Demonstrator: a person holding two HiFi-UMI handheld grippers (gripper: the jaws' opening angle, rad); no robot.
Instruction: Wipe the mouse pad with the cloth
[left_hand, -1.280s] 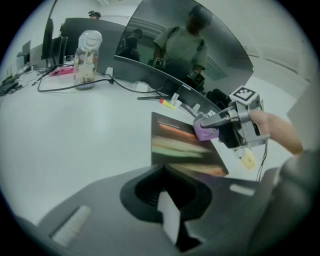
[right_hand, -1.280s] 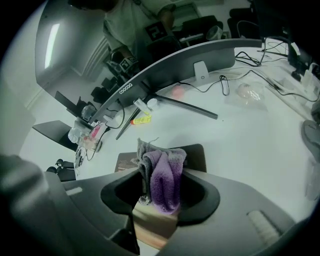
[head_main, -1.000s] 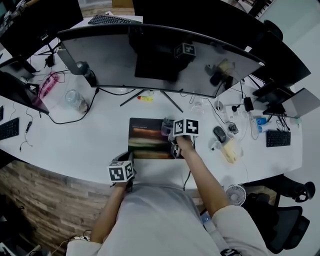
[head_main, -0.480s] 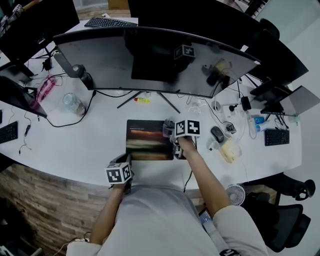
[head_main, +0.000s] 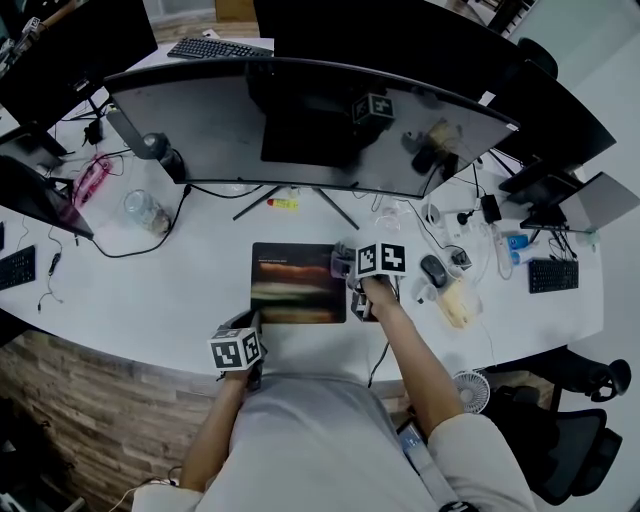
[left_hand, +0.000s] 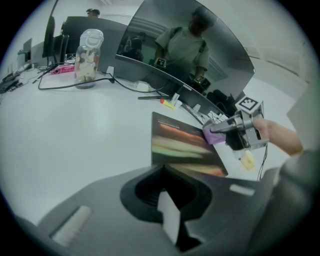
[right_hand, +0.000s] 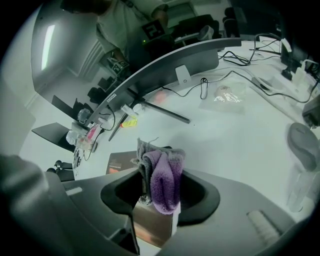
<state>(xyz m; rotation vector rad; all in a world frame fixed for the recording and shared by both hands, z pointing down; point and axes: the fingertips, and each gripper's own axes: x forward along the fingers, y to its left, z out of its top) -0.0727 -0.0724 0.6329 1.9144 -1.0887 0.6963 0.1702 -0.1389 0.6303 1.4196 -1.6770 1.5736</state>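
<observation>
A dark mouse pad (head_main: 298, 283) with blurred coloured streaks lies on the white desk in front of the curved monitor. My right gripper (head_main: 352, 272) is at the pad's right edge, shut on a bunched purple and grey cloth (head_main: 342, 262). In the right gripper view the cloth (right_hand: 162, 180) hangs between the jaws of the right gripper (right_hand: 160, 200), over the pad (right_hand: 122, 162). My left gripper (head_main: 242, 348) is at the desk's front edge, below the pad's left corner, shut on nothing. The left gripper view shows the pad (left_hand: 182, 145), the cloth (left_hand: 215, 135) and the right gripper (left_hand: 240, 132).
A wide curved monitor (head_main: 310, 120) stands behind the pad, its stand legs (head_main: 300, 200) spread on the desk. A dark mouse (head_main: 437, 268) and a yellow object (head_main: 458, 300) lie right of the pad. A clear jar (head_main: 143, 210) and cables lie at the left.
My right gripper with the cloth has slid slightly to the right, toward the pad's right edge. The left gripper has stayed at the desk's front edge.
</observation>
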